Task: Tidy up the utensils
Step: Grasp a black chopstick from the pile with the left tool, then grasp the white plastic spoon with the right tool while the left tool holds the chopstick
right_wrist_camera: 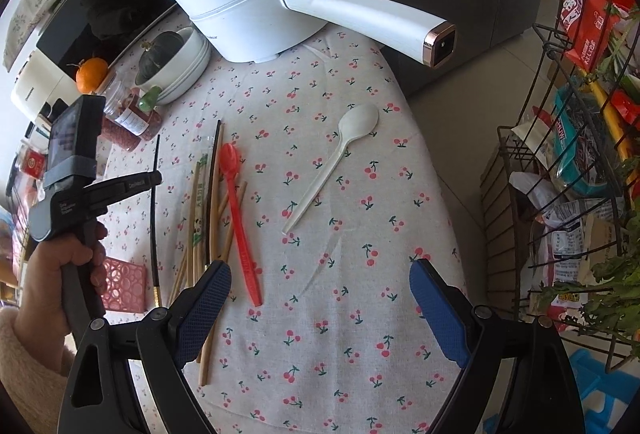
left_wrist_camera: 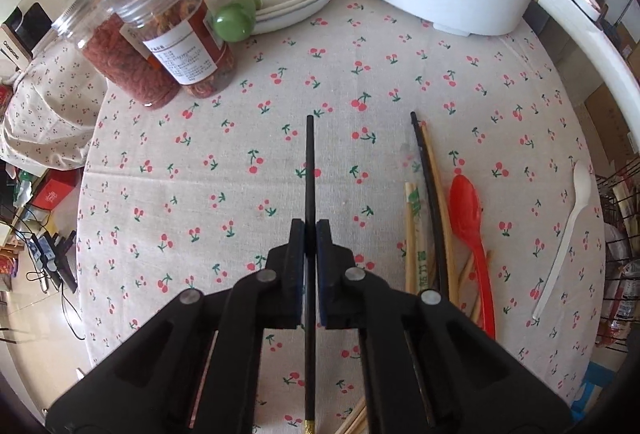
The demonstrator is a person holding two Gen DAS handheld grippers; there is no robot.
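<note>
On the cherry-print tablecloth (left_wrist_camera: pixel 360 81), left gripper (left_wrist_camera: pixel 310 230) clenched on a black chopstick (left_wrist_camera: pixel 309 161), apparently to move it beside the utensil pile (right_wrist_camera: pixel 212 193); right gripper (right_wrist_camera: pixel 320 298) gapes empty nearby.

Black chopstick's (left_wrist_camera: pixel 309 169) middle behind the left gripper (left_wrist_camera: pixel 310 234) — jar label (left_wrist_camera: pixel 182 55) print too small.
</note>
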